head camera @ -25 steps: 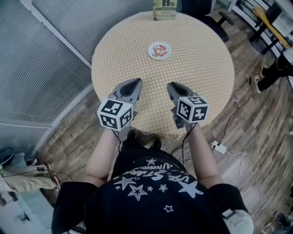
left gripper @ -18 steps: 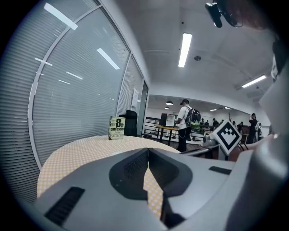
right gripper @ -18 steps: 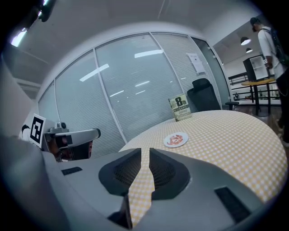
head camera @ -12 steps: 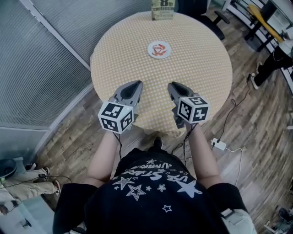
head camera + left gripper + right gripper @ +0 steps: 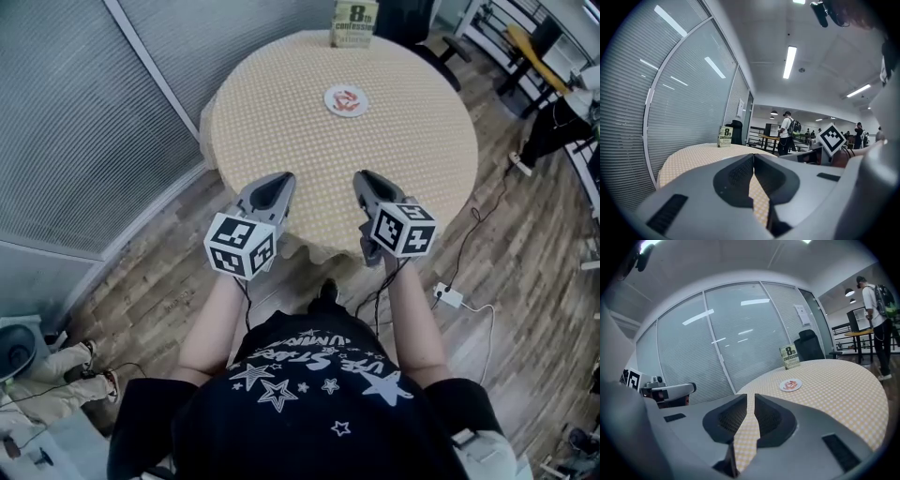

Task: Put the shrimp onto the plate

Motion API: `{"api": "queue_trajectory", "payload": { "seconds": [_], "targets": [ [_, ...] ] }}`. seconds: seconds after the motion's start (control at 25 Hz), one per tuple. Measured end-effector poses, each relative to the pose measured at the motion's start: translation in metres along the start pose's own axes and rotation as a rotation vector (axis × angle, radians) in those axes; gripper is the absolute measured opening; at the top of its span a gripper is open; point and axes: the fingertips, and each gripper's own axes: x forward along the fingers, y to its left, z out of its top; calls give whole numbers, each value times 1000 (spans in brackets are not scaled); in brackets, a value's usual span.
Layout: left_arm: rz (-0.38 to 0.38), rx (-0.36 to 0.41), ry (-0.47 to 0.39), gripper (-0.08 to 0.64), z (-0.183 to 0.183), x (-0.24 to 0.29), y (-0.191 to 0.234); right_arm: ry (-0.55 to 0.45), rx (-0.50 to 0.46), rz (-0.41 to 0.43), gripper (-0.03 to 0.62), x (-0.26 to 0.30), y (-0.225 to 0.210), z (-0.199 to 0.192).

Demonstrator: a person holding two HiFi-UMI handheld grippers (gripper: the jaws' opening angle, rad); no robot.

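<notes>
Head view: shrimp sits on the plate near the far edge of the table. Left gripper and right gripper hover clenched and empty, apparently finished.

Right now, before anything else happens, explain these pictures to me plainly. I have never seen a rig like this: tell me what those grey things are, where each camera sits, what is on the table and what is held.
There is no robot here. A person holds two grey hand tools, the left gripper and the right gripper. Each has two jaws and a cube of square markers. The head view comes from a camera on the person's head, looking steeply down. The other two views come from a camera riding on each gripper, looking along its jaws. The round table has a checked cloth. On it sits a small white plate with red-orange pieces, apparently the shrimp. A book stands at the far edge. Both grippers hover over the near edge with jaws drawn together, holding nothing.
</notes>
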Motion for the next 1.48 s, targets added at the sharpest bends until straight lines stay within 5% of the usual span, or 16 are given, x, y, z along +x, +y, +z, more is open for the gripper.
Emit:
{"api": "queue_trajectory", "payload": {
  "seconds": [0.68, 1.48],
  "targets": [
    [-52, -18, -23, 11, -26, -137, -23, -14, -25, -54, 43, -79, 110, -64],
    [-42, -25, -20, 11, -35, -169, -43, 13, -32, -59, 41, -116, 135, -90]
  ]
}}
